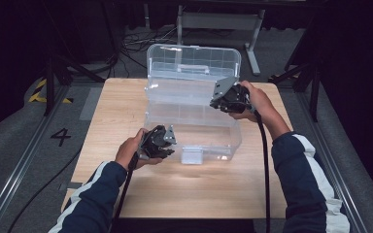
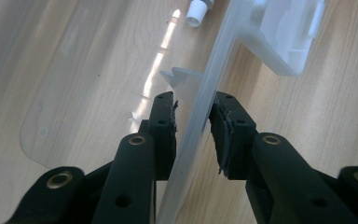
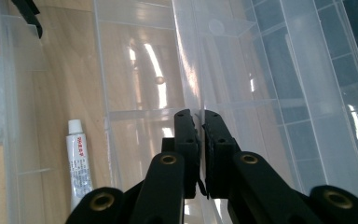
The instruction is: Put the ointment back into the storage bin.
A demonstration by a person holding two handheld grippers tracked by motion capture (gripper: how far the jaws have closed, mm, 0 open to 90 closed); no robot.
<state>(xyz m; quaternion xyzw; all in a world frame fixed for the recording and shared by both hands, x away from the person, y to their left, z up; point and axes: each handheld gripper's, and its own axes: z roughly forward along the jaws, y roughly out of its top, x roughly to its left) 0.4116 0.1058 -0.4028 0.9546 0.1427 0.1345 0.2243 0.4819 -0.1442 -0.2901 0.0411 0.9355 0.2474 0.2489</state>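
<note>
Clear plastic box (image 1: pixel 192 104) wall is sitting between the left gripper (image 2: pixel 193 123)'s 2 parted jaws, centre frame. The right gripper (image 3: pixel 200 135) is pinching a tray edge (image 3: pixel 193 79); a wooden table (image 1: pixel 126 184) is lying below.

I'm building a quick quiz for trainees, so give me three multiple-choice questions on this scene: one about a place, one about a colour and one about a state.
1. Where does the small white tube lie?
A. On the floor
B. Inside the clear plastic box
C. On top of a closed lid

2. What colour is the table top?
A. Light wood
B. Glossy red
C. Dark green

3. How does the box's lid stand?
A. Shut and latched
B. Taken off and laid on the table
C. Open, tipped back behind the box

Answers:
1 B: the right gripper view shows the tube lying on the box's floor, within its clear walls.
2 A: the high view shows pale wood grain.
3 C: the high view shows the lid raised behind the open box.
</note>
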